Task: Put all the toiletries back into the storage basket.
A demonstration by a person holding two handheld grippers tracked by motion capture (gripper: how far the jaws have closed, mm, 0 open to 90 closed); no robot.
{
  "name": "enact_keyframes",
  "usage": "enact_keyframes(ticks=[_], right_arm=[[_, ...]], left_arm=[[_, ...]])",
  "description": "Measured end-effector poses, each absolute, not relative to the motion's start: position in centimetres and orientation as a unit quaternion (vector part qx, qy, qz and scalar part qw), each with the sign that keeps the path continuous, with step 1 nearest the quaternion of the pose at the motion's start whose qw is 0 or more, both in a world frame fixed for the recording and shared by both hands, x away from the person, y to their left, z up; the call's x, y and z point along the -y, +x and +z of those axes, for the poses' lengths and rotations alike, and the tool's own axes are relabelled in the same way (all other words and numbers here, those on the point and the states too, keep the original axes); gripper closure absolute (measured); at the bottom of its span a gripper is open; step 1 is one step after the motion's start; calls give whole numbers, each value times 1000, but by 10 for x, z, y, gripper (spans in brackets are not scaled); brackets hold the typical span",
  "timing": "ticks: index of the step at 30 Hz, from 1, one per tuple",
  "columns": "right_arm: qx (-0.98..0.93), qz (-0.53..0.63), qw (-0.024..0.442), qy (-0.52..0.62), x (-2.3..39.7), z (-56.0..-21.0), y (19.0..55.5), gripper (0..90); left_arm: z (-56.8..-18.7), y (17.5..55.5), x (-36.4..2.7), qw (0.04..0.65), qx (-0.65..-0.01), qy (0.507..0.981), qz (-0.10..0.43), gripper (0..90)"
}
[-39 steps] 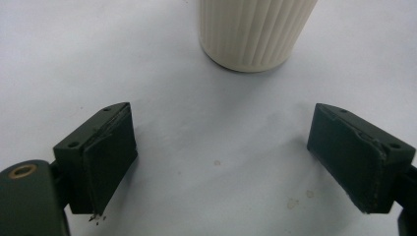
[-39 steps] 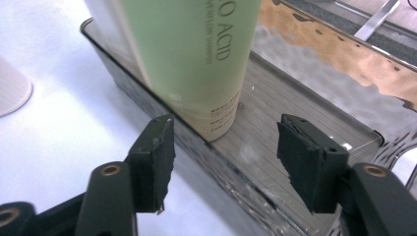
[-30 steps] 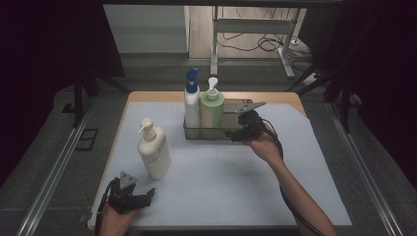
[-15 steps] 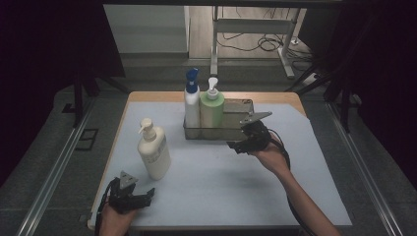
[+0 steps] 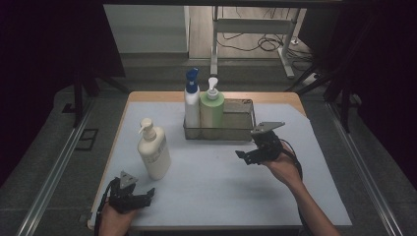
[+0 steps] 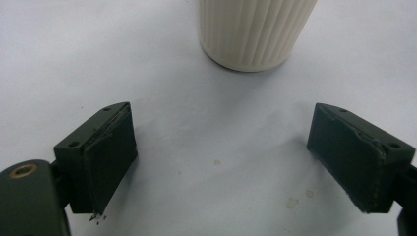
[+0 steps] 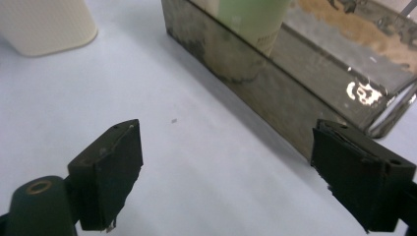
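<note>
Two grippers over pale mat [image 5: 221, 182]: right gripper [image 5: 248, 155] drawn back from wire basket [image 5: 246, 129] toward table's near side, jaws just widened, nothing between. Left gripper [image 5: 142, 196] unmoved at near edge, jaws wide, empty. Cream pump bottle [image 5: 153, 150] upright just beyond. Green bottle [image 5: 212, 109] and blue-capped bottle [image 5: 192, 101] upright in basket's left end.

A pale-covered table [image 5: 211, 187] (wooden-edged) carries a cream pump bottle [image 5: 153, 152] and mesh basket [image 5: 246, 129].
</note>
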State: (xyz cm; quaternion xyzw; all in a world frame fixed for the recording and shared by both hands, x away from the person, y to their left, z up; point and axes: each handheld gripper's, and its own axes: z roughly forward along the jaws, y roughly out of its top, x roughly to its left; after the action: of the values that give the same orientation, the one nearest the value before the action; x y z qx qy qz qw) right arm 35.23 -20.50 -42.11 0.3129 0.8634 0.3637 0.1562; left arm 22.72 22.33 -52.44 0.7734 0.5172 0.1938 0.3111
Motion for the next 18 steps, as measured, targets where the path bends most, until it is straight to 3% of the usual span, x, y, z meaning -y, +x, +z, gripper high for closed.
enact_keyframes(ticks=[7, 18], right_arm=[[-872, 346, 165, 306, 215, -424, 339, 5], [-862, 349, 148, 337, 242, -435, 320, 0]], left_arm=[[-524, 227, -223, 312, -518, 773, 193, 114], [-524, 227, -223, 311, -519, 773, 193, 111]])
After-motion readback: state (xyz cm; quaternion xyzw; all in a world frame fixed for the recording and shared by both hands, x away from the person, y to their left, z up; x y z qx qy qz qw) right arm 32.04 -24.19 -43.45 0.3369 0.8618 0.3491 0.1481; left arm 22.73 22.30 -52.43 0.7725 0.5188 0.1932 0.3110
